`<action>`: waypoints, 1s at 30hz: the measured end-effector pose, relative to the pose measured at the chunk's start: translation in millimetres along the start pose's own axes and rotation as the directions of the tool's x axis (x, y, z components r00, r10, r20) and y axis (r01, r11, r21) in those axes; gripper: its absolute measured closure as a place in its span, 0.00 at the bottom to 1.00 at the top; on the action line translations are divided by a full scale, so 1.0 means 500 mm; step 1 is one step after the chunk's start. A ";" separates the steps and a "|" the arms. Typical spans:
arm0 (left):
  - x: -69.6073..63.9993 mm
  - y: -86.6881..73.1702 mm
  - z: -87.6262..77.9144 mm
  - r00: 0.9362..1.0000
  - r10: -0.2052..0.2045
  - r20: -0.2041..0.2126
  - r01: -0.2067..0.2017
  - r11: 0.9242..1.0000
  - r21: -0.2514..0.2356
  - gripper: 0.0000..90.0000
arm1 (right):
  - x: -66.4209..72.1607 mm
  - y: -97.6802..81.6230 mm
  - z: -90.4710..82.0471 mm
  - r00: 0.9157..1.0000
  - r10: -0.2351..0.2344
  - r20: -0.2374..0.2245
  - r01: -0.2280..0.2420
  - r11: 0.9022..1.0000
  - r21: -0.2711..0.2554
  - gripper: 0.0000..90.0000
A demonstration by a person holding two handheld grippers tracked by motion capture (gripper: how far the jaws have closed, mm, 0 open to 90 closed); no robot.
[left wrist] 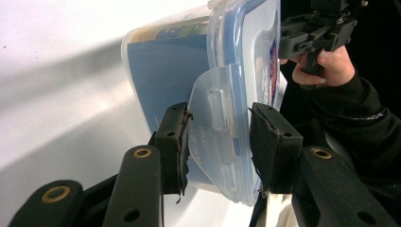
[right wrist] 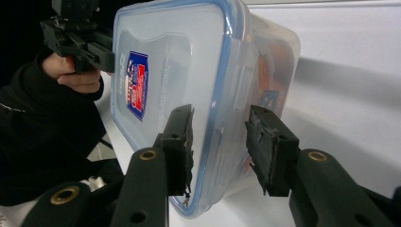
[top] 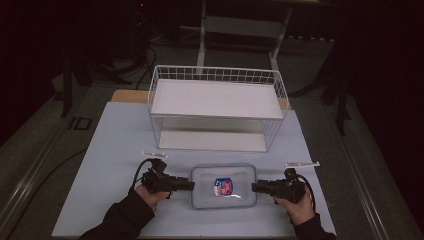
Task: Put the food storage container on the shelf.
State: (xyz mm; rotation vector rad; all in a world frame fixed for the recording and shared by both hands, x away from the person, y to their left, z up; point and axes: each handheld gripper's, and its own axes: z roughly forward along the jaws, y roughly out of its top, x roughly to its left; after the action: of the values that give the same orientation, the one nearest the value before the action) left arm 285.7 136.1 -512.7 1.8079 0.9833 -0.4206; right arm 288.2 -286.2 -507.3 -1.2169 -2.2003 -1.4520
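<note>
Box (top: 223, 186): clear plastic food container, rounded-corner rectangle, blue seal line round the lid rim, red-and-blue sticker near the lid's middle. It sits flat and lid up on the pale blue mat (top: 115, 145), near my edge of the table, in front of the white wire rack (top: 216, 107) and well apart from it. The long axis runs left-right across the table, one short end toward each of my hands. The sticker is a bit right of centre in the high view.

In the left gripper view the clear latch flap (left wrist: 215, 125) on the short end hangs out from the lid, and something blue shows through the box wall. In the right gripper view the lid looks frosted, with orange and blue contents behind the side wall, too blurred to tell what.

My left gripper (top: 186, 186) is at the box's left short end, jaws clamped on the latch flap, narrow gap. My right gripper (top: 256, 188) is at the right short end, jaws either side of the lid rim and side latch. I can't tell whether both pads press on it yet, so no firm grip to report there.

Two small white strips lie on the mat, one (top: 154, 154) behind my left hand and one (top: 302, 164) behind my right, both clear of the box.
</note>
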 end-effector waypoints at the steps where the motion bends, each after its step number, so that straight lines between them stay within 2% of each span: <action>1: 0.000 0.000 0.000 1.000 -0.003 0.000 0.003 1.000 0.000 0.66 | -0.001 0.000 0.001 1.000 0.004 0.000 -0.004 1.000 0.000 0.65; 8: -0.002 0.001 0.000 1.000 0.000 -0.006 0.000 1.000 0.002 0.66 | -0.007 0.002 0.001 1.000 0.025 -0.015 -0.025 1.000 0.001 0.64; 10: -0.003 0.001 0.000 1.000 0.013 -0.006 -0.013 1.000 0.002 0.66 | -0.009 0.004 0.002 0.999 0.032 -0.015 -0.032 0.999 0.004 0.60; 12: -0.008 0.002 0.000 0.999 0.034 -0.015 -0.034 0.999 0.008 0.66 | -0.010 0.004 0.007 0.999 0.039 -0.035 -0.039 0.999 0.013 0.58; 17: -0.008 0.002 -0.001 1.000 0.023 -0.010 -0.023 1.000 0.007 0.66 | -0.004 0.007 0.011 0.999 0.025 -0.023 -0.024 0.999 0.025 0.57; 22: -0.013 0.008 -0.009 1.000 0.024 -0.013 -0.024 1.000 -0.018 0.66 | 0.003 0.008 0.008 1.000 0.010 -0.015 -0.010 1.000 0.018 0.59; 30: -0.020 0.029 -0.014 0.998 0.050 -0.033 -0.051 0.998 -0.025 0.66 | 0.010 0.029 0.004 1.000 -0.017 0.000 0.017 1.000 -0.008 0.59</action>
State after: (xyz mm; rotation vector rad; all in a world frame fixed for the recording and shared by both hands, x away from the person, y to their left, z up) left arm 290.0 135.6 -494.3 1.8171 0.9591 -0.3461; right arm 296.7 -279.7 -496.0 -1.2030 -2.2125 -1.4691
